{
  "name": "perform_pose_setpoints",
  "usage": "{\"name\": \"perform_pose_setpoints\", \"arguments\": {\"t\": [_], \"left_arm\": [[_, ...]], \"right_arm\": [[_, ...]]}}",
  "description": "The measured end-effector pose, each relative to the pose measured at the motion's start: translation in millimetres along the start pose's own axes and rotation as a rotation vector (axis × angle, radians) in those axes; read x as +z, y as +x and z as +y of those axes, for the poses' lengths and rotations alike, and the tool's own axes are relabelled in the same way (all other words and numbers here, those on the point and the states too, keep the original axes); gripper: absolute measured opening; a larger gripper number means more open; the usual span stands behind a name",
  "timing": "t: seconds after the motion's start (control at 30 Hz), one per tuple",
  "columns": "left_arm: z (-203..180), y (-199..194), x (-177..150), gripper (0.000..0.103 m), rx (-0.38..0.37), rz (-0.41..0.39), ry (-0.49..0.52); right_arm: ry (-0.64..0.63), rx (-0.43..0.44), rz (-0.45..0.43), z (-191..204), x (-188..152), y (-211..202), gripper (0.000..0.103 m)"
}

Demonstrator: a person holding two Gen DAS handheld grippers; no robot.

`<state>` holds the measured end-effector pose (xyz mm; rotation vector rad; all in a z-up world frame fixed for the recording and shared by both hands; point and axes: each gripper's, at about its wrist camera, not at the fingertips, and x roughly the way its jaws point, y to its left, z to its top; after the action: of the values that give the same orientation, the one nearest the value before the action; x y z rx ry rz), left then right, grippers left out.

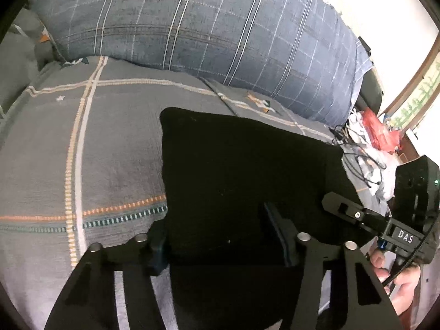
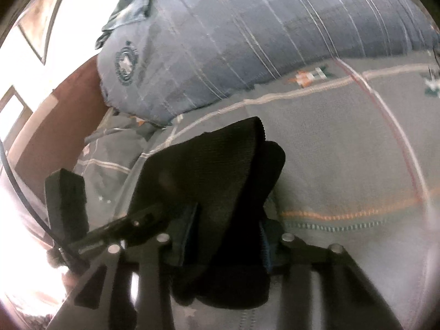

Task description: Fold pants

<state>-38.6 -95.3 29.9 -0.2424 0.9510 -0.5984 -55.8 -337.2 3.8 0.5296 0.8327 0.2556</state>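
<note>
Grey checked bedding (image 1: 110, 151) carries the black pants (image 1: 233, 165), folded, just below the blue pillow (image 1: 206, 27). Each gripper, left (image 1: 220, 244) and right (image 2: 228, 228), is clamped on its near edge; both corners should be lifted evenly.

The black pants (image 1: 247, 170) are covering the inner faces of the left gripper (image 1: 220, 236) fingers, and their lower part is running off the frame at 6 o'clock. The right wrist view is smearing with motion blur, so the bunched cloth is hiding the right gripper (image 2: 228, 228) pads. At 3 o'clock in the left view, the hand (image 1: 396, 277) is being cut by the lens rim.
</note>
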Motion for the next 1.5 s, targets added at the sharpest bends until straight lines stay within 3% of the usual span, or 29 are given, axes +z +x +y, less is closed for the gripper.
{"name": "perform_pose_setpoints", "arguments": {"t": [0.2,0.4,0.77,0.93,1.13,1.33,1.5], "left_arm": [[6.8,-28.3,18.9,0.055,0.01,-0.052,0.007],[18.0,-39.1,40.3,0.055,0.067,-0.076,0.004],[49.9,-2.7,74.9,0.055,0.152,-0.037,-0.053],[65.9,17.2,79.8,0.059,0.136,-0.02,-0.095],[79.6,29.8,82.6,0.076,0.124,-0.016,-0.125],[76.7,26.6,82.9,0.079,0.154,-0.021,-0.109],[65.2,8.9,80.7,0.078,0.227,-0.066,-0.086]], "right_arm": [[-0.069,0.015,-0.029,31.2,23.5,-2.8,0.039],[-0.079,0.035,-0.034,47.5,47.6,24.4,0.039],[-0.053,0.043,0.05,39.1,83.2,103.4,0.039],[0.009,0.029,0.074,17.2,81.5,130.9,0.049],[0.033,0.031,0.06,6.3,78.2,131.6,0.055],[-0.018,-0.031,0.04,22.7,78.4,121.7,0.057],[-0.091,-0.085,-0.038,46.8,74.3,92.7,0.057]]}}
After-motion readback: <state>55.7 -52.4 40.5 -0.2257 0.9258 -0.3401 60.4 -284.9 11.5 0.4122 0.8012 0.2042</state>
